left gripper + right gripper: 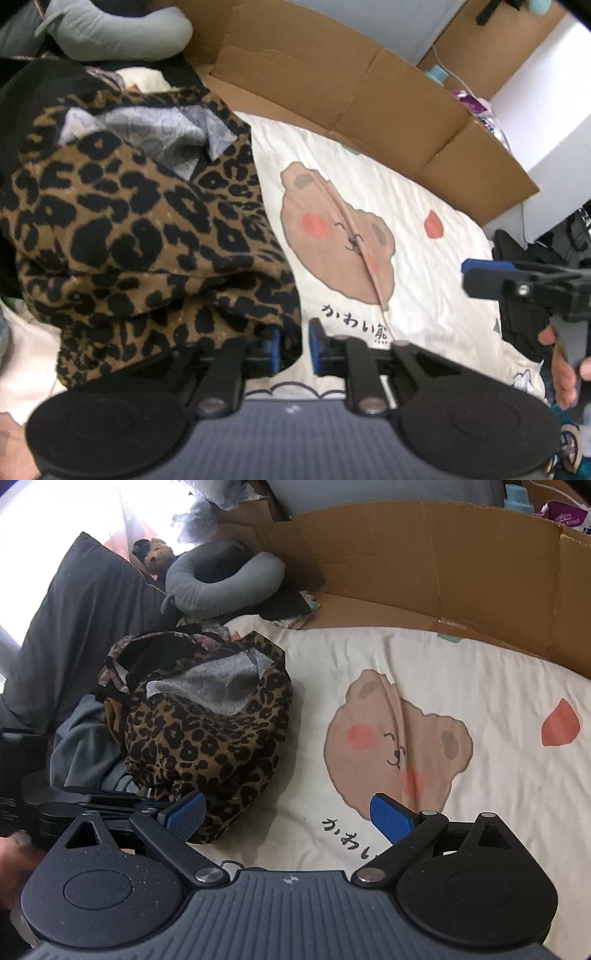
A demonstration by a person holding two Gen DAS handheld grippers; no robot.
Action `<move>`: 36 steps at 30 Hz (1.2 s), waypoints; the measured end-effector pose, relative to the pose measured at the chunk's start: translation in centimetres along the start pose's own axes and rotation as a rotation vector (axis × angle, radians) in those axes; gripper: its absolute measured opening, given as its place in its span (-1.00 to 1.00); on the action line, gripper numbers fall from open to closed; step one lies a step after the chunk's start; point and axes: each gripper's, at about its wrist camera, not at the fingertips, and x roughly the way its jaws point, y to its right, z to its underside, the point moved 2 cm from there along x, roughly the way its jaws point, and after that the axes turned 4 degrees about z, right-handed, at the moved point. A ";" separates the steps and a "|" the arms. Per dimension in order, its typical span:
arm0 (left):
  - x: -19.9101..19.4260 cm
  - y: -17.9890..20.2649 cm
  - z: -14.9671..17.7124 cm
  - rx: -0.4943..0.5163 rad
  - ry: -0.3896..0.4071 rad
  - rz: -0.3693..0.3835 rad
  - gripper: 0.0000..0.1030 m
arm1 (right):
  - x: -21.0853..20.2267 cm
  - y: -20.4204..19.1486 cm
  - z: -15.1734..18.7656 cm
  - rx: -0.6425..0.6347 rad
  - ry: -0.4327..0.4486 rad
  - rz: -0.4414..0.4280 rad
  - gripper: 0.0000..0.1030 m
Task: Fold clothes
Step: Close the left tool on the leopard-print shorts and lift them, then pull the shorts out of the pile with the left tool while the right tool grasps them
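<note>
We see the cream bedsheet point(461, 672) with the bear print point(391, 738) filling most of both views. Cardboard wall point(443, 565) runs along its far edge, 12 to 2 o'clock. Dark grey pillow point(74, 627) at 10 o'clock in the right wrist view, grey neck pillow point(221, 587) just past it at 11. Leopard-print garment point(207, 734) sits bunched on the sheet at 9 to 10 o'clock of the bear, pale grey lining point(221, 686) showing on top. Left gripper point(293, 349): jaws part open with a narrow gap, garment's hem just beside its left pad, cloth over that finger; we can't tell if the pad touches. Right gripper point(288, 814): jaws spread wide, nothing between them, its left pad just beside the garment's near edge.
</note>
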 end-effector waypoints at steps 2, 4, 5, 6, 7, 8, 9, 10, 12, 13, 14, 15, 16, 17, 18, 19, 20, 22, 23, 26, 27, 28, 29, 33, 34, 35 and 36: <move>-1.3 -0.3 0.0 0.000 0.025 -0.009 -0.08 | 0.1 0.1 0.1 0.004 0.002 0.001 0.92; -2.7 -0.5 -0.2 0.001 0.061 -0.026 0.15 | 0.2 0.1 0.1 0.003 -0.001 0.002 0.92; -3.5 -0.7 -0.3 0.002 0.078 -0.036 0.16 | 0.3 0.1 0.1 0.004 -0.003 0.001 0.92; -4.1 -0.9 -0.7 0.003 0.090 -0.049 0.20 | 0.4 0.0 0.1 0.005 -0.005 -0.001 0.92; -4.5 -1.1 -1.0 0.004 0.098 -0.062 0.26 | 0.4 0.0 0.1 0.006 -0.007 -0.003 0.92; -4.9 -1.4 -1.4 0.004 0.107 -0.074 0.40 | 0.4 0.0 0.2 0.002 -0.008 -0.003 0.92; -5.2 -1.7 -1.6 0.004 0.118 -0.087 0.51 | 0.5 -0.1 0.2 -0.001 -0.010 -0.004 0.92; -5.6 -2.0 -1.8 0.005 0.131 -0.101 0.53 | 0.5 -0.1 0.2 -0.006 -0.010 -0.007 0.92; -6.0 -2.9 -2.3 -0.001 0.147 -0.139 0.53 | 0.5 -0.1 0.3 -0.011 -0.012 -0.009 0.92; -6.2 -3.4 -2.5 -0.011 0.150 -0.155 0.54 | 0.5 -0.1 0.3 -0.013 -0.013 -0.008 0.92; -6.2 -4.0 -2.7 -0.025 0.155 -0.170 0.54 | 0.5 -0.1 0.3 -0.014 -0.015 -0.003 0.92; -6.2 -4.7 -2.9 -0.042 0.162 -0.185 0.55 | 0.5 0.0 0.4 -0.014 -0.017 0.003 0.92; -6.3 -5.5 -3.0 -0.059 0.169 -0.199 0.55 | 0.5 0.1 0.4 -0.013 -0.020 0.007 0.92; -6.3 -6.2 -3.2 -0.077 0.178 -0.213 0.60 | 0.5 0.2 0.5 -0.008 -0.021 0.009 0.92; -6.2 -6.9 -3.4 -0.096 0.191 -0.226 0.65 | 0.5 0.4 0.5 -0.004 -0.022 0.011 0.92; -6.2 -7.7 -3.6 -0.115 0.204 -0.239 0.66 | 0.5 0.6 0.6 0.001 -0.022 0.010 0.92; -6.0 -8.3 -3.7 -0.133 0.214 -0.249 0.67 | 0.5 0.7 0.6 0.001 -0.023 0.012 0.92; -5.6 -9.4 -4.1 -0.164 0.225 -0.257 0.68 | 0.6 0.8 0.8 0.002 -0.027 0.016 0.92; -5.4 -10.0 -4.3 -0.179 0.230 -0.260 0.69 | 0.6 0.8 0.9 0.002 -0.030 0.014 0.92; -4.6 -11.0 -4.8 -0.186 0.208 -0.311 0.71 | 0.8 0.8 1.1 -0.001 -0.040 0.009 0.92; -4.4 -11.2 -4.8 -0.189 0.207 -0.313 0.71 | 0.8 0.8 1.2 -0.002 -0.044 0.009 0.92; -4.2 -11.4 -4.9 -0.192 0.205 -0.316 0.71 | 0.9 0.7 1.2 -0.004 -0.047 0.008 0.92; -4.1 -11.6 -4.9 -0.200 0.211 -0.302 0.71 | 0.9 0.7 1.3 -0.005 -0.049 0.007 0.92; -4.0 -11.1 -4.9 -0.190 0.236 -0.270 0.39 | 1.0 0.9 1.4 0.001 -0.059 0.001 0.92; -4.1 -10.9 -5.0 -0.188 0.241 -0.264 0.23 | 1.1 0.9 1.5 0.004 -0.064 -0.003 0.92; -4.3 -10.7 -5.0 -0.185 0.245 -0.259 -0.11 | 1.1 0.8 1.5 0.006 -0.065 -0.005 0.92; -4.4 -10.5 -5.0 -0.183 0.251 -0.250 -0.30 | 1.0 0.8 1.5 0.008 -0.067 -0.008 0.92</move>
